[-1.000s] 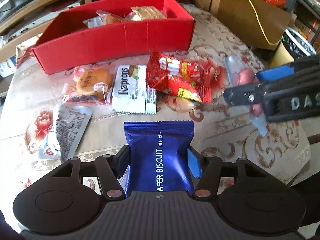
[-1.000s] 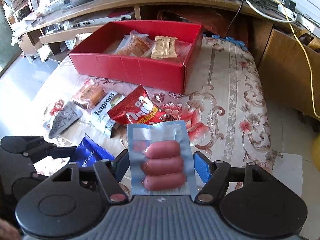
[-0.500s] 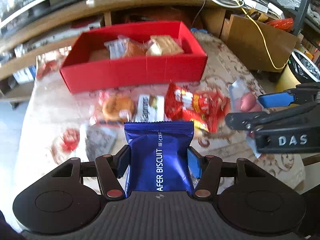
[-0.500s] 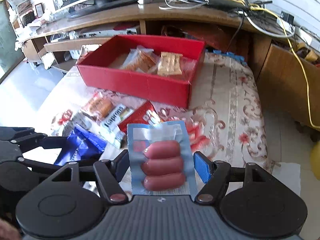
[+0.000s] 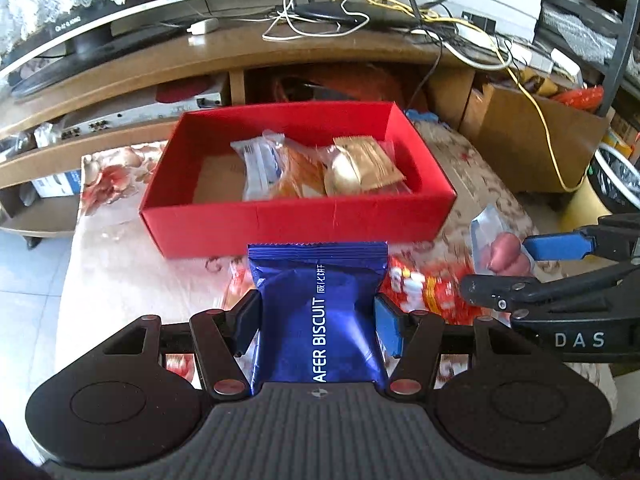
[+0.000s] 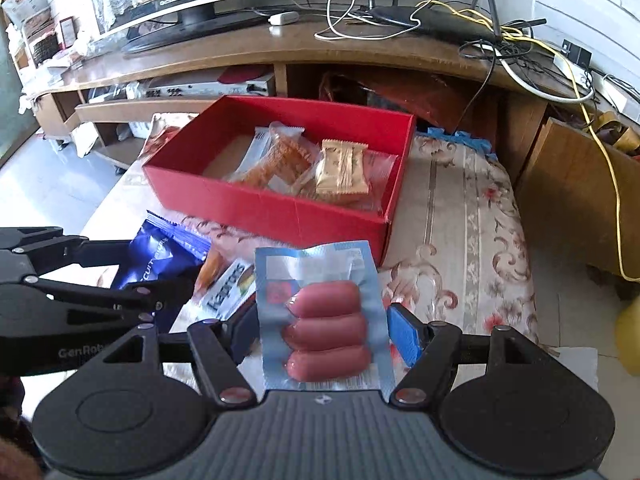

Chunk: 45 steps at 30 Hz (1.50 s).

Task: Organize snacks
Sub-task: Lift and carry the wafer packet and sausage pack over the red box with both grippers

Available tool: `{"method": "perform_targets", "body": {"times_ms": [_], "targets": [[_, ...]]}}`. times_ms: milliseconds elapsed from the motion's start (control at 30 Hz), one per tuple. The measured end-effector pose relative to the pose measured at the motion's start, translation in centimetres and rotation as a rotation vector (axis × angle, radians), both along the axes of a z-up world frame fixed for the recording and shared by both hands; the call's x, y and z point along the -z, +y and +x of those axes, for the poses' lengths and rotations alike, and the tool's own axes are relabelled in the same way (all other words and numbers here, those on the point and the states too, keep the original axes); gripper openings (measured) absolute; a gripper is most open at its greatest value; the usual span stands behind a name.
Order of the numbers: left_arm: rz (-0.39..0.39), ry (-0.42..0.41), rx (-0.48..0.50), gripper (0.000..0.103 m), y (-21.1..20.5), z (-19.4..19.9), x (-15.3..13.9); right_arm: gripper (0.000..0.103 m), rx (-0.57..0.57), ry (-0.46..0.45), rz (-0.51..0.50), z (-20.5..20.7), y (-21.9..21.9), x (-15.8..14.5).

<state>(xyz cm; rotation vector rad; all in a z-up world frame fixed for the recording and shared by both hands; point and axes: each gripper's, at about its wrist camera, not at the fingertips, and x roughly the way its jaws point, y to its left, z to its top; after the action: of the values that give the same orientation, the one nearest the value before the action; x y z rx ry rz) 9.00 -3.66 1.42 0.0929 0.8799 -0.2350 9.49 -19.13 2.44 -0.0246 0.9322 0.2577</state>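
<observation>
The snacks were split among three places: some in the red box [image 5: 296, 220], some loose on the table [image 6: 460, 216], and two carried in the grippers. The left gripper [image 5: 316, 320] was clamped on a blue wafer biscuit packet [image 5: 316, 312], its pads pressing both side edges, with the packet upright and raised above the table, just short of the box's near wall. The right gripper [image 6: 322, 330] was clamped in the same way on a clear pack of three sausages [image 6: 324, 320], held upright above the table and near the box's closest corner. In the left wrist view the right gripper [image 5: 516, 272] appeared at the right edge, and the sausage pack [image 5: 496, 244] showed between its fingers. In the right wrist view the left gripper [image 6: 160, 276] appeared at the left edge with the blue packet [image 6: 160, 256]. The box sat on the floral tablecloth in front of a wooden TV stand [image 6: 280, 48]. It held an orange packet [image 6: 276, 160], a white packet [image 5: 260, 164] and a gold packet [image 6: 340, 172], grouped toward its right half; the left half of the floor showed bare cardboard. A white Kaprons packet [image 6: 228, 288] lay on the table in front of the box, and a red bag [image 5: 424, 288] lay blurred beneath the two grippers.
</observation>
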Motion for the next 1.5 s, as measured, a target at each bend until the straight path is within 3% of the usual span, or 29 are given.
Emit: {"method": "perform_targets", "body": {"times_ms": [767, 1500], "targets": [[-0.053, -0.053, -0.018, 0.066, 0.6, 6.6, -1.7, 0.068, 0.049, -0.047, 0.014, 6.7, 0.5, -2.0], [-0.029, -0.078, -0.057, 0.065, 0.1, 12.8, -1.8, 0.068, 0.102, -0.071, 0.04, 13.3, 0.3, -2.1]]}}
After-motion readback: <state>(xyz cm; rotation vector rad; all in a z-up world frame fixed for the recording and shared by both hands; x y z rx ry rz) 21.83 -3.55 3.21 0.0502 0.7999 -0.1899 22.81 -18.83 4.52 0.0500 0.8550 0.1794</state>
